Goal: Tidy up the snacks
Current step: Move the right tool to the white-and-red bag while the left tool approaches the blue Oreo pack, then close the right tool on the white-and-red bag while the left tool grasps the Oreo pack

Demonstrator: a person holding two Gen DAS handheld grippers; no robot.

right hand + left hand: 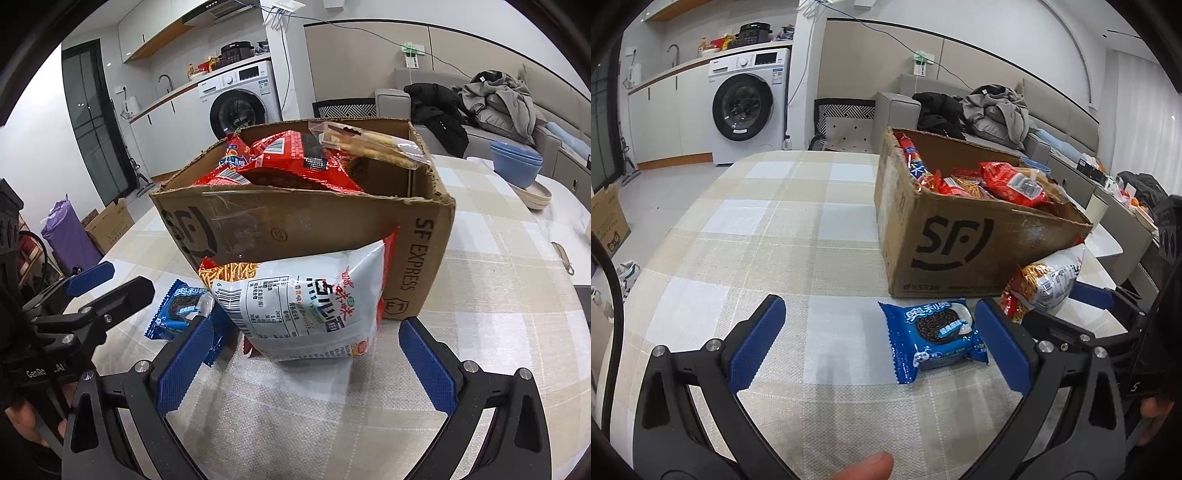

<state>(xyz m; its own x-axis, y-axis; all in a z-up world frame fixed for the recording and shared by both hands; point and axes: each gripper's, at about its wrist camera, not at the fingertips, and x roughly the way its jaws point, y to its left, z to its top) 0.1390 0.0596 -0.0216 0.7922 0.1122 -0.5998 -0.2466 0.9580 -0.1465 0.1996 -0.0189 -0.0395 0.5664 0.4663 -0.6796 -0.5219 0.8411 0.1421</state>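
Observation:
A brown SF cardboard box [960,236] full of red snack packs stands on the checked tablecloth; it also shows in the right wrist view [295,229]. A blue Oreo pack [932,338] lies flat on the cloth in front of the box, close to the right finger of my open left gripper [882,347]. The Oreo pack also shows in the right wrist view [181,310]. A white and red noodle snack bag [314,306] leans against the box front, between the fingers of my open right gripper [306,365], apart from both pads. That bag also shows in the left wrist view [1045,284].
The checked tablecloth [768,229] runs left and far of the box. Blue bowls [517,162] stand on a plate at the table's far right. A sofa with clothes [990,107] lies behind the table. A washing machine [746,103] stands at the far wall.

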